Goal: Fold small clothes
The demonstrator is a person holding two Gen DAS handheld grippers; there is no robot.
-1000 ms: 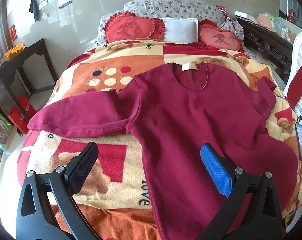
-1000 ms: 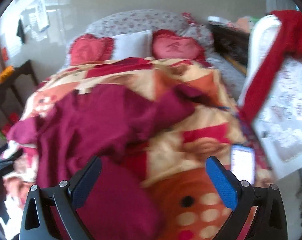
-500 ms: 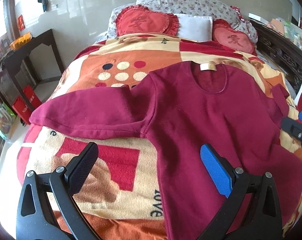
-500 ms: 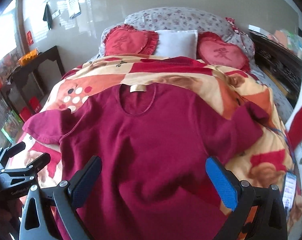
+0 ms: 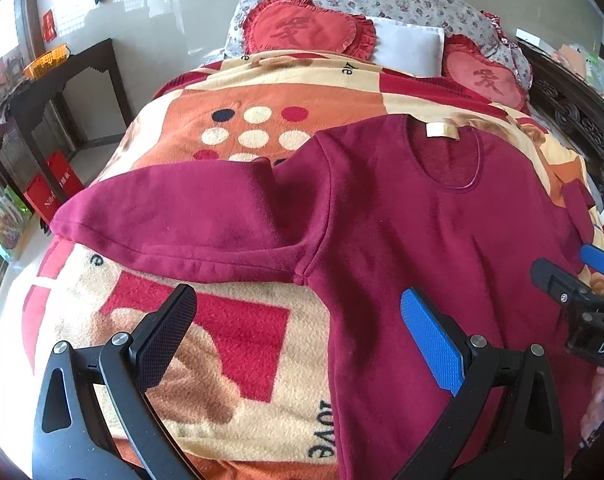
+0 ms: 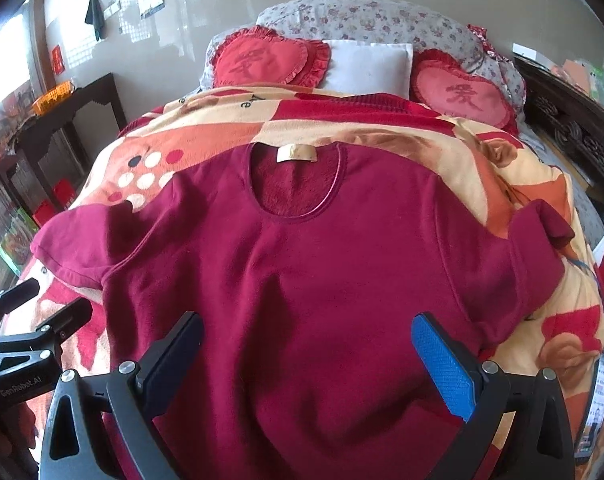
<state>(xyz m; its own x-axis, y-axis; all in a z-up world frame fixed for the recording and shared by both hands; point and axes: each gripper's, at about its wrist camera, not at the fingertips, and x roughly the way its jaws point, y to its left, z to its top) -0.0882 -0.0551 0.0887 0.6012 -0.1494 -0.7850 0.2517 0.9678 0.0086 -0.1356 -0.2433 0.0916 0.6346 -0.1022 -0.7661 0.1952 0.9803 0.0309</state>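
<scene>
Your left gripper (image 5: 297,336) and right gripper (image 6: 308,346) hung wide, empty, above the maroon top (image 6: 302,280); its nine-o'clock sleeve (image 5: 181,220) risked dragging unevenly.

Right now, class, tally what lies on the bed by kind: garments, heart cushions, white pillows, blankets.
Maroon top: 1
Heart cushions: 2
White pillow: 1
Patterned blanket: 1
Total: 5

Black left gripper (image 5: 297,334): one black pad, one blue
</scene>
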